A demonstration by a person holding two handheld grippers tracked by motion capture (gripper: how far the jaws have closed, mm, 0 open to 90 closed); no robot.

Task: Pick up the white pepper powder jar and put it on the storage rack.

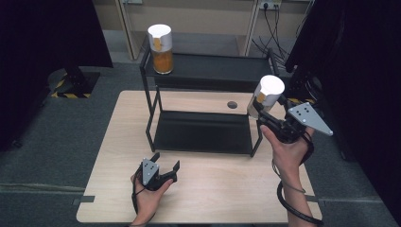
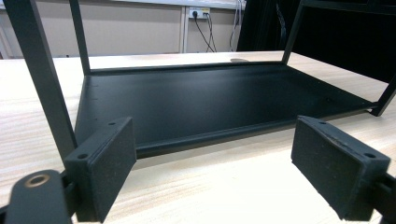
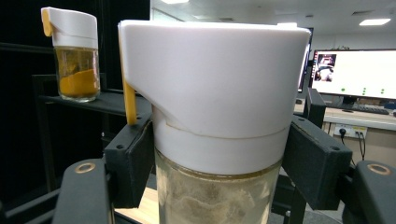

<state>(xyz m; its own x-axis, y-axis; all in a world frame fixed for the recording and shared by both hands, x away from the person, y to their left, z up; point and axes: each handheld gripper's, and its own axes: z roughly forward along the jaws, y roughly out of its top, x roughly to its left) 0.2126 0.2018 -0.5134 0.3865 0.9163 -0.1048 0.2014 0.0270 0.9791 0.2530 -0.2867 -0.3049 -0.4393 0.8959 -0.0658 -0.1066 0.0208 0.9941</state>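
A glass jar of pale powder with a white plastic lid [image 1: 265,96] is clamped in the right gripper [image 1: 267,115] and held up beside the right end of the black metal two-tier shelf [image 1: 208,71]. The jar could be knocked against the shelf post, or slip, since it is gripped just below the lid. The left gripper [image 1: 165,161] is rested on the light wooden table [image 1: 227,189], jaws apart and empty.

Orange-filled jar [image 1: 161,48] atop black two-tier rack [image 1: 208,66] on wooden table [image 1: 213,189].

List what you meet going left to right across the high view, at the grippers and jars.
left hand-held gripper → jar with orange contents on the shelf's top → white-lidded jar → right hand-held gripper holding it
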